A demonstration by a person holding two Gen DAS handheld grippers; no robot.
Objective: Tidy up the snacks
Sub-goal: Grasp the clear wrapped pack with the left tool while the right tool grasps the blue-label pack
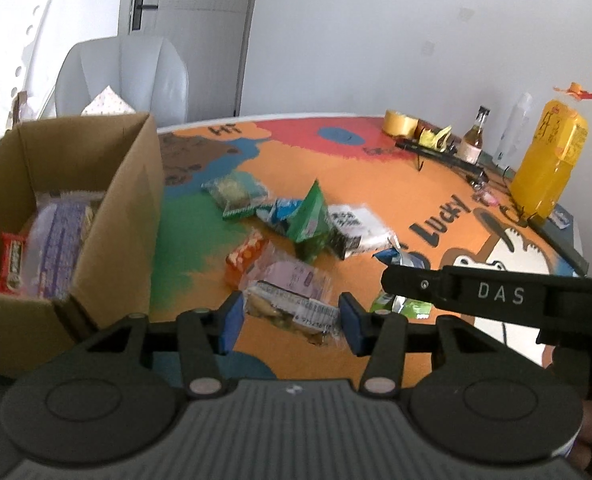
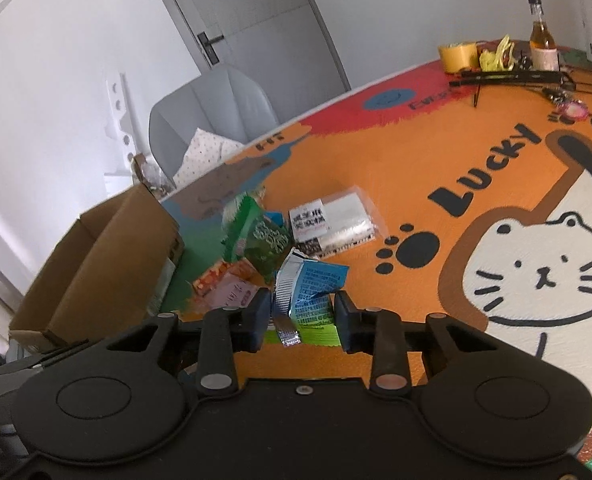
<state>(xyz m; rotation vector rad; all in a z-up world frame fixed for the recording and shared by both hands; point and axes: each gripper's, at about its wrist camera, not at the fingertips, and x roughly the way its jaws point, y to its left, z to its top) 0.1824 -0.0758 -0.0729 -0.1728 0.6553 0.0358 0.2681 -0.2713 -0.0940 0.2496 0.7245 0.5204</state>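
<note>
At far left the open cardboard box (image 1: 76, 184) holds snacks already. My left gripper (image 1: 290, 320) clamps a clear biscuit packet (image 1: 292, 300), long axis running away from me, near the box's right wall. Loose snack packets (image 1: 307, 220) lie on the table mat (image 1: 375, 184) beyond. My right gripper (image 2: 299, 322), farther from the box, pinches a blue-and-green packet (image 2: 313, 292).
</note>
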